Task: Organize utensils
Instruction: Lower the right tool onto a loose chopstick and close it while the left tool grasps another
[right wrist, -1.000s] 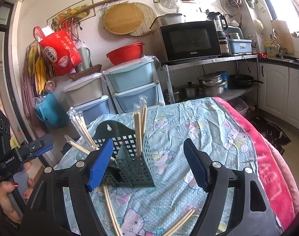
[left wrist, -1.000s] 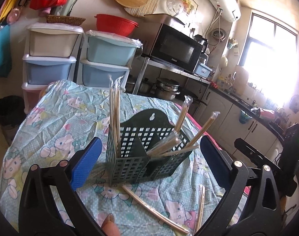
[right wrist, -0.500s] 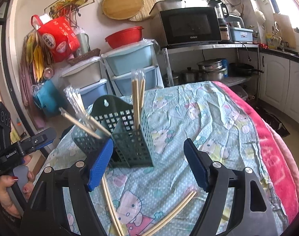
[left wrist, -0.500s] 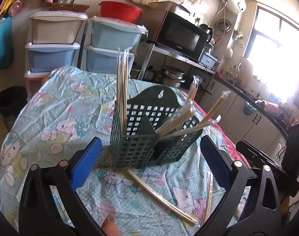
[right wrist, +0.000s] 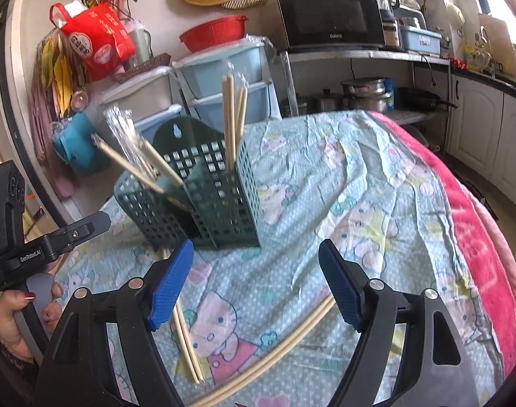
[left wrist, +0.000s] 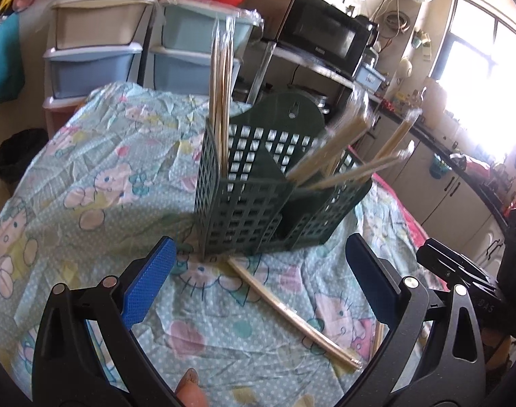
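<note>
Low in the right wrist view, two chopsticks [right wrist: 187,342] are lying lengthwise just under the left finger of the right gripper [right wrist: 256,283], whose fingers are being held wide apart, empty.

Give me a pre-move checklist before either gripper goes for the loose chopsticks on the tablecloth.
1. Left gripper open, nothing between its blue pads: ok.
2. Right gripper open and empty: ok.
3. Dark green perforated plastic utensil holder upright on the cartoon-print tablecloth: ok.
4. Loose wrapped wooden chopstick pair lying flat in front of the holder, unobstructed: ok.
5. Second loose chopstick pair lying below the right gripper: ok.
6. Room left in the holder's compartments: cannot tell.
</note>
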Demonstrator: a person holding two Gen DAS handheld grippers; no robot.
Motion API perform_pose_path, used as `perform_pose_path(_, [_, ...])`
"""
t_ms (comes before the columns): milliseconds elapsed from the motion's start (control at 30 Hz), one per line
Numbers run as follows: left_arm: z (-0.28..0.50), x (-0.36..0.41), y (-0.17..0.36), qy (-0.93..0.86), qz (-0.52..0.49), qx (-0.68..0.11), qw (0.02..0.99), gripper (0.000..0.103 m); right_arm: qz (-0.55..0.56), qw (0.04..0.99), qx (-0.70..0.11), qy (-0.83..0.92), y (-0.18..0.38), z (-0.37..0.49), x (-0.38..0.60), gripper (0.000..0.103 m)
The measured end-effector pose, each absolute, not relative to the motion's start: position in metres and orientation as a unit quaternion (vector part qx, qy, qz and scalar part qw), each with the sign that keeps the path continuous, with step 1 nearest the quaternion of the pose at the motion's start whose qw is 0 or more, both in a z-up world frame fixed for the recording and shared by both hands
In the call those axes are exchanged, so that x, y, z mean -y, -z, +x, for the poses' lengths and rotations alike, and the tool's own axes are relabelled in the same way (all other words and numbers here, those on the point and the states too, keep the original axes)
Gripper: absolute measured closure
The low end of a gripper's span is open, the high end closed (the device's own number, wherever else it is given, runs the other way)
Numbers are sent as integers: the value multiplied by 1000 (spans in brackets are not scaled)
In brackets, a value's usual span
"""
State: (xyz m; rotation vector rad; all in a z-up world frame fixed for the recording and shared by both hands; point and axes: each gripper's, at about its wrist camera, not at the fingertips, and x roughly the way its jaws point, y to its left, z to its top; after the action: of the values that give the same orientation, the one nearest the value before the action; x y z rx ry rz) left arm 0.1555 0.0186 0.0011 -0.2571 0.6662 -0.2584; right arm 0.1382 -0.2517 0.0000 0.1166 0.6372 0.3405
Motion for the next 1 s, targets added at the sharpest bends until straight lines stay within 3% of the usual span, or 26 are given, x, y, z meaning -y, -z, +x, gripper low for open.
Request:
perform_pose_path(433, [175,-7,43,131,-134,-404,895,11,44,912,-379,-151,39,137,256,29])
perform_pose_path(533, [186,-5,53,122,-142,-424,886,27,43,909,-388,-147,44,137,259,29])
perform_pose_path(867, [213,-3,67,63,-137,-455,878,40,74,893,-426,-125,58,155,275,30])
perform_pose_path(1000, [217,-6,69,40,-130,-449,883,52,90,884,-441,-123,65,168,281,38])
